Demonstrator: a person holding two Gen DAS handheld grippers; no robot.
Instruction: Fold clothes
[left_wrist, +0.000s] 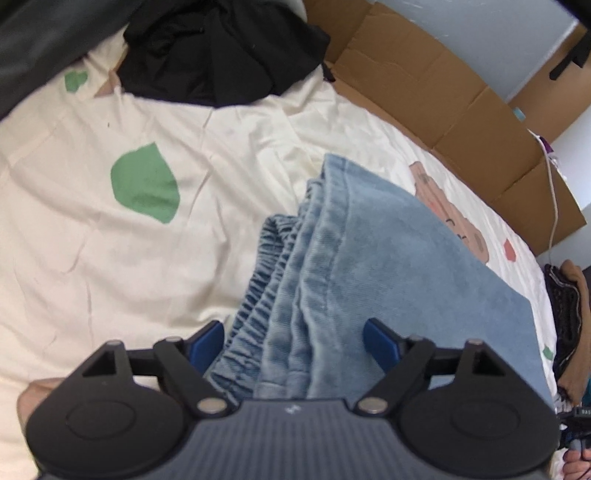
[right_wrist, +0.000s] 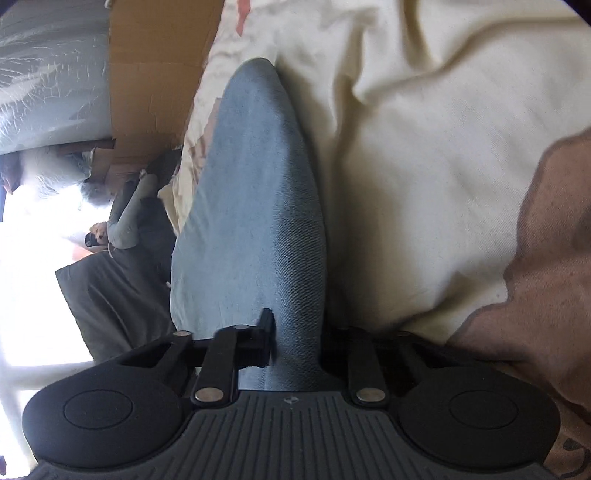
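1. The left gripper (left_wrist: 293, 341) reaches forward from the bottom of the left wrist view, its blue-padded fingers (left_wrist: 207, 343) spread wide on either side of the jeans (left_wrist: 369, 258), with visible gaps, so it is open and clamps nothing.
2. The jeans lie folded in the lower middle and right of that view, on the bedsheet (left_wrist: 92, 258). They are pale blue denim with a twill weave, stacked in several layers; a gathered elastic waistband shows on the left edge and a stitched hem runs up the middle.
3. The right gripper (right_wrist: 295, 339) points along a rounded fold of the same jeans (right_wrist: 255, 221) in the centre of the right wrist view. Its black fingers (right_wrist: 264, 339) press against the denim from both sides, gripping that fold.
4. The bedsheet is cream cotton, wrinkled, printed with green blobs and a pink-brown cartoon figure.
5. A black garment (left_wrist: 221, 48) lies crumpled at the top centre of the left wrist view.
6. Flattened brown cardboard (left_wrist: 443, 85) lines the upper right there.
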